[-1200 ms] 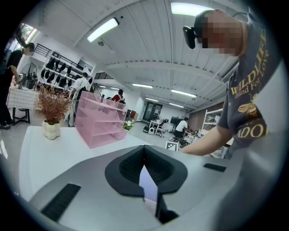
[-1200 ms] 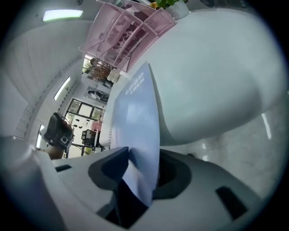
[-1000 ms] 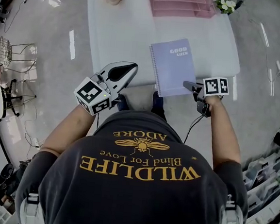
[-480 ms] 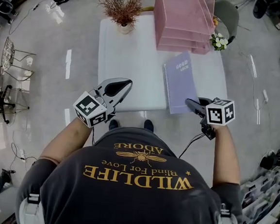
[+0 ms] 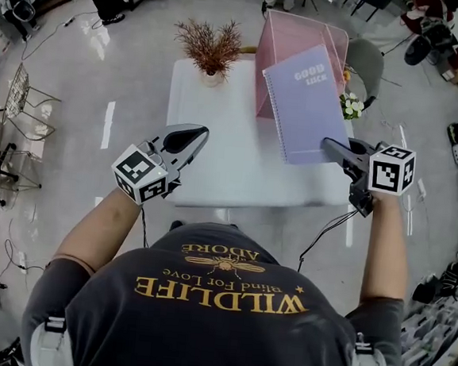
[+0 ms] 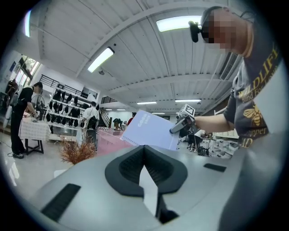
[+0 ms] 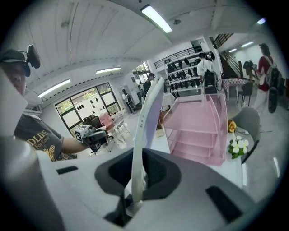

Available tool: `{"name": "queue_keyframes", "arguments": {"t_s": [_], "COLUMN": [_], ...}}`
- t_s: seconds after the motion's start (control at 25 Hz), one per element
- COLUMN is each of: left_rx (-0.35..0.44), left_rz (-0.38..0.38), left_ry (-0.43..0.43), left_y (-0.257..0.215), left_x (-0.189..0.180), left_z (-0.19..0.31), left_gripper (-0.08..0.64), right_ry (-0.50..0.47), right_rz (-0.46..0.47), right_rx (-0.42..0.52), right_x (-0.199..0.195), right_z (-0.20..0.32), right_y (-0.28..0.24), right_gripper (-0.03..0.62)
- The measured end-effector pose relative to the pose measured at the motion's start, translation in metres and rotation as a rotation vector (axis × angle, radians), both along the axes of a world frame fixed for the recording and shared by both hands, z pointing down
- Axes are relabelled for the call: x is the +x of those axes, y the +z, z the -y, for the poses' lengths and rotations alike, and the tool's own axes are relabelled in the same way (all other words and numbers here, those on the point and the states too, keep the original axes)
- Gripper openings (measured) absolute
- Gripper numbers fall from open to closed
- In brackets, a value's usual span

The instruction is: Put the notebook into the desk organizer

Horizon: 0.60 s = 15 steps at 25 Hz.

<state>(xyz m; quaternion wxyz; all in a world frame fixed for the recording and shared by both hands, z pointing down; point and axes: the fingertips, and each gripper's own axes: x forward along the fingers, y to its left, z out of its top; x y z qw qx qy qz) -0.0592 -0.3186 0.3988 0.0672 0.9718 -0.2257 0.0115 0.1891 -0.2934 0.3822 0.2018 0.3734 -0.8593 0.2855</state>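
The lilac spiral notebook (image 5: 311,106) hangs tilted in the air over the right side of the white table (image 5: 231,162), its far edge in front of the pink desk organizer (image 5: 294,32). My right gripper (image 5: 332,147) is shut on the notebook's near right corner. In the right gripper view the notebook (image 7: 146,131) stands edge-on between the jaws (image 7: 137,189), with the organizer (image 7: 198,131) just beyond to the right. My left gripper (image 5: 195,131) hovers shut and empty over the table's left front. In the left gripper view the gripper (image 6: 146,180) faces the notebook (image 6: 151,131).
A vase of dried reddish twigs (image 5: 211,49) stands at the table's far left. A small bunch of white flowers (image 5: 351,105) sits right of the organizer, with a grey chair (image 5: 367,63) behind. The table stands on shiny floor. People stand by shelves in the background.
The right gripper has lifted the notebook off the table's front edge and carried it up toward the organizer, tilting it. The left gripper has hardly moved.
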Motion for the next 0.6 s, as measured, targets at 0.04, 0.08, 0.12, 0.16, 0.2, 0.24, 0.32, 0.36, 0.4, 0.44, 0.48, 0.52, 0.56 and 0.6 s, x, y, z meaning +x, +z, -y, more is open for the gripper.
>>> {"name": "queue_keyframes", "arguments": {"t_s": [0.04, 0.08, 0.12, 0.16, 0.2, 0.24, 0.32, 0.36, 0.4, 0.44, 0.48, 0.52, 0.56, 0.6], "left_rx": [0.012, 0.019, 0.022, 0.025, 0.031, 0.039, 0.054, 0.060, 0.066, 0.072, 0.076, 0.080, 0.082, 0.085], "left_rz": [-0.001, -0.003, -0.007, -0.012, -0.015, -0.017, -0.022, -0.026, -0.029, -0.031, -0.031, -0.030, -0.028, -0.026], "left_ry": [-0.001, -0.002, -0.004, -0.007, -0.010, -0.015, -0.023, -0.028, -0.034, -0.040, -0.044, -0.048, -0.050, -0.052], "left_y": [-0.006, -0.012, -0.017, -0.022, -0.026, -0.031, -0.038, -0.042, -0.044, -0.047, -0.050, -0.052, -0.054, -0.055], "left_x": [0.000, -0.001, -0.001, -0.001, -0.001, -0.001, -0.002, -0.003, -0.003, -0.004, -0.004, -0.004, -0.003, -0.003], "left_z": [0.004, 0.008, 0.011, 0.015, 0.018, 0.023, 0.033, 0.038, 0.043, 0.047, 0.052, 0.055, 0.059, 0.062], "left_gripper": [0.000, 0.000, 0.000, 0.000, 0.000, 0.000, 0.000, 0.000, 0.000, 0.000, 0.000, 0.000, 0.000, 0.000], "right_ry": [-0.002, -0.001, 0.002, 0.007, 0.013, 0.017, 0.009, 0.005, 0.003, 0.002, 0.011, 0.053, 0.110, 0.143], "right_rz": [0.001, 0.004, 0.008, 0.014, 0.024, 0.039, 0.089, 0.115, 0.135, 0.149, 0.153, 0.136, 0.106, 0.078], "right_rx": [0.017, 0.031, 0.042, 0.053, 0.064, 0.072, 0.083, 0.084, 0.084, 0.083, 0.079, 0.062, 0.041, 0.029], "right_x": [0.001, 0.002, 0.004, 0.007, 0.009, 0.012, 0.012, 0.012, 0.013, 0.013, 0.015, 0.023, 0.033, 0.039], "right_z": [0.009, 0.018, 0.025, 0.034, 0.043, 0.053, 0.075, 0.087, 0.100, 0.112, 0.125, 0.137, 0.149, 0.161], "right_y": [-0.012, -0.023, -0.032, -0.041, -0.049, -0.056, -0.069, -0.074, -0.077, -0.081, -0.083, -0.081, -0.077, -0.073], "right_gripper": [0.029, 0.029, 0.029, 0.029, 0.029, 0.029, 0.029, 0.029, 0.029, 0.029, 0.029, 0.029, 0.029, 0.029]}}
